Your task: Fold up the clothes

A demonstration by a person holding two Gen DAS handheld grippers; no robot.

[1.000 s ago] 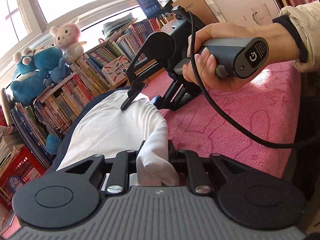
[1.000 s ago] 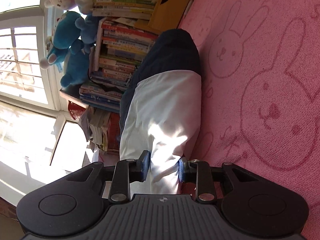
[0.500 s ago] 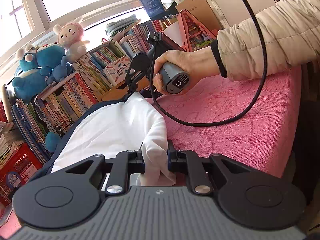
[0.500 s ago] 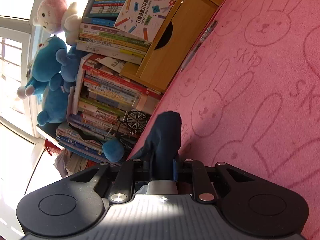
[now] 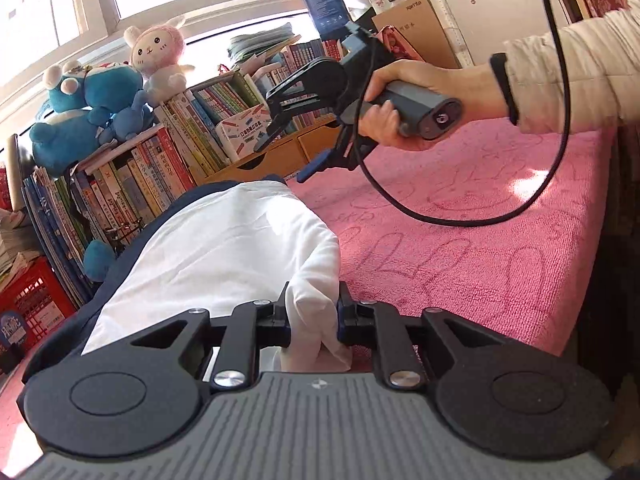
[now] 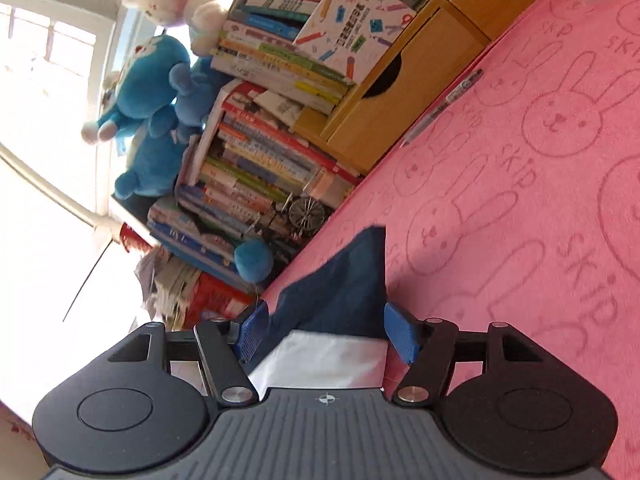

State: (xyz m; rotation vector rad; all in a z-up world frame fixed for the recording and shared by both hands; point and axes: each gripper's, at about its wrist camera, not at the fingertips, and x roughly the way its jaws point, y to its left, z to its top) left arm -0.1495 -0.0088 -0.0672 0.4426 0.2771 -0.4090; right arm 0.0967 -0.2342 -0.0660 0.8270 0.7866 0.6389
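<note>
Right gripper [image 6: 326,334] just let go of navy end, jaws wide, lifted; left gripper [image 5: 312,320] still pinches white shirt [image 5: 224,256] fold, so fold's laid.

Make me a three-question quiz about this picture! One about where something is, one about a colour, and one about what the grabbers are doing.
1. Where do the plush toys sit?
A. On top of the books
B. On the pink towel
C. In the wooden drawer

2. What colour is the sleeve of the white shirt?
A. Red
B. Navy blue
C. Yellow

3. What is the left hand-held gripper doing?
A. Hanging open over the towel
B. Holding a pen
C. Pinching the white shirt

Answers:
1 A, the blue and pink toys rest on the row of books.
2 B, dark blue cloth joins the white body in the right wrist view.
3 C, white cloth is bunched between its fingers, while the right hand-held gripper stands open, with the sleeve lying between its fingers on the pink towel.
</note>
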